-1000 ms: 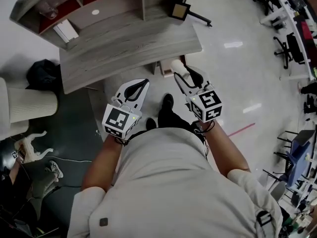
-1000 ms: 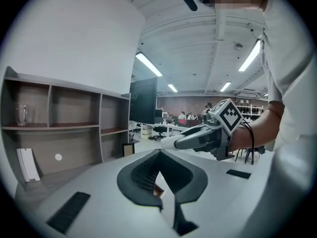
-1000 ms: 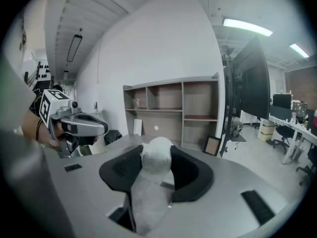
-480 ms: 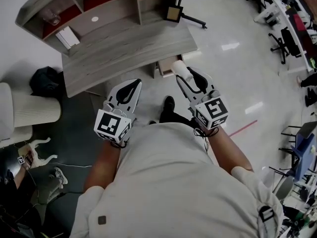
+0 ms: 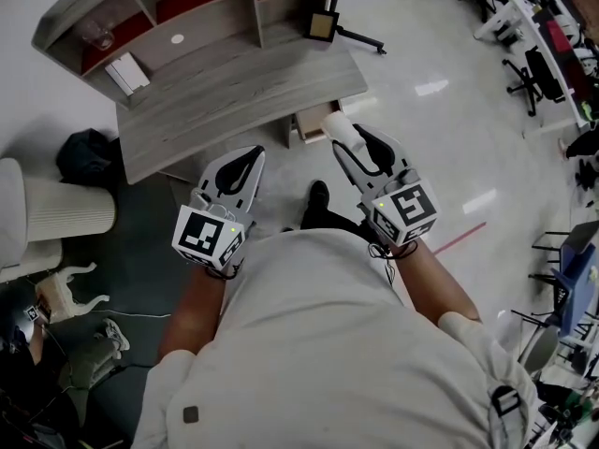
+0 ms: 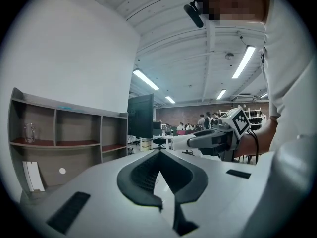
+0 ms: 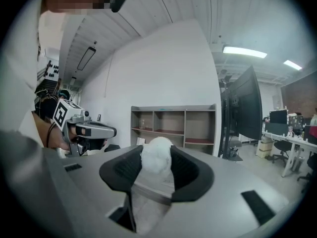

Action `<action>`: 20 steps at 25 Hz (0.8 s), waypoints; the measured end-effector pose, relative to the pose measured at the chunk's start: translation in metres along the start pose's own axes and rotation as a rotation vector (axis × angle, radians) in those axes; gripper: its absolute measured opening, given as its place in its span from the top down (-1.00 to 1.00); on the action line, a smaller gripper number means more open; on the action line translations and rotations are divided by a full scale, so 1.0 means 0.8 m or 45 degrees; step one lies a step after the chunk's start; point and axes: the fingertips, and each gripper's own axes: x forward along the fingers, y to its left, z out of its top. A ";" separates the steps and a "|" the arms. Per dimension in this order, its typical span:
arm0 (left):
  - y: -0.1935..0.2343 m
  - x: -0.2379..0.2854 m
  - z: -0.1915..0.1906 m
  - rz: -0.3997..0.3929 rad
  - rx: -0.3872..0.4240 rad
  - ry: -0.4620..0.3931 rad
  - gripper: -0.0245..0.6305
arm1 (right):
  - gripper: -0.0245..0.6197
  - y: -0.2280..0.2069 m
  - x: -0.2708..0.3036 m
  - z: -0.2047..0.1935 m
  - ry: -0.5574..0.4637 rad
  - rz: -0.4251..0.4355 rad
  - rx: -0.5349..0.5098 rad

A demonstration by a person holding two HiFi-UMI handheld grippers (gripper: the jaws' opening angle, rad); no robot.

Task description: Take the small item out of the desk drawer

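Drawn slightly back from the bench [image 5: 234, 92], left tongs [image 5: 255, 154] sit closed and empty, right tongs [image 5: 346, 140] grip a white item [image 5: 335, 125].

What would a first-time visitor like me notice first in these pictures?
Most likely the two white handheld grippers with black-and-white marker cubes, held out before the person. The right gripper has its fingers pinching a small white rounded item, while the left gripper is shut on nothing. Ahead stands a grey desk with shelves, its drawer open below the front edge.
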 end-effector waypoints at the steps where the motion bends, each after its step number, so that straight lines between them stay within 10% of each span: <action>1: -0.004 -0.001 0.002 -0.008 0.000 -0.001 0.89 | 0.37 0.001 -0.004 0.002 0.000 -0.003 0.000; 20: -0.065 -0.008 0.006 -0.012 -0.051 -0.013 0.89 | 0.37 0.005 -0.084 0.001 -0.024 -0.012 0.004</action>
